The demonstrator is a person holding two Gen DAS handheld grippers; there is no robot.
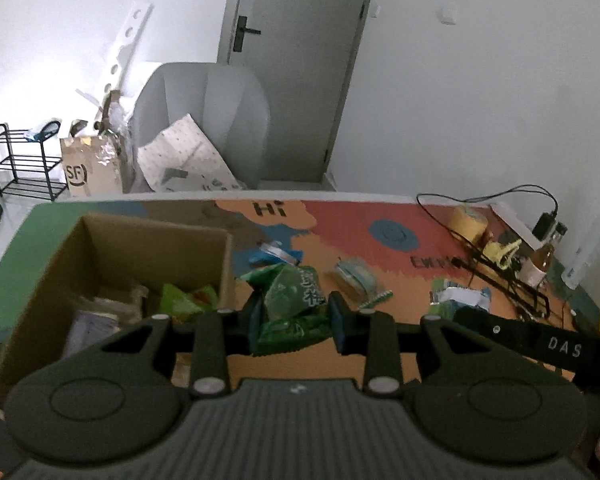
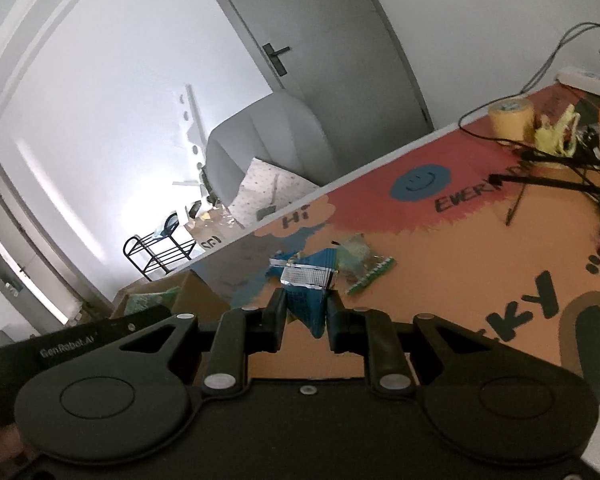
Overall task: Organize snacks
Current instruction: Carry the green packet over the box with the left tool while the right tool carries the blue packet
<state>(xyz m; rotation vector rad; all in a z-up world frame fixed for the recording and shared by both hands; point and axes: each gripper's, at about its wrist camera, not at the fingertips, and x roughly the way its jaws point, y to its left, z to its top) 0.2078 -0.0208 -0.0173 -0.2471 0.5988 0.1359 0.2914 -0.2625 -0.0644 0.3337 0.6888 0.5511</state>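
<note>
My left gripper (image 1: 294, 314) is shut on a green snack packet (image 1: 296, 300) and holds it above the table just right of the open cardboard box (image 1: 148, 236). The box holds several snacks, among them a green packet (image 1: 184, 300). My right gripper (image 2: 306, 312) is shut on a blue snack packet (image 2: 310, 296) with a silver sealed end, held above the table. The same packet shows in the left wrist view (image 1: 460, 298) at the tip of the right gripper's body. A blue packet (image 1: 274, 252) and a clear green-edged packet (image 1: 358, 278) lie on the colourful mat.
At the table's right end are a yellow tape roll (image 1: 468, 222), black cables (image 1: 500, 276), a yellow clip (image 1: 500, 250) and a bottle (image 1: 540, 260). Beyond the table stand a grey armchair (image 1: 204, 120), an SF carton (image 1: 92, 168), a black rack (image 1: 24, 164) and a door.
</note>
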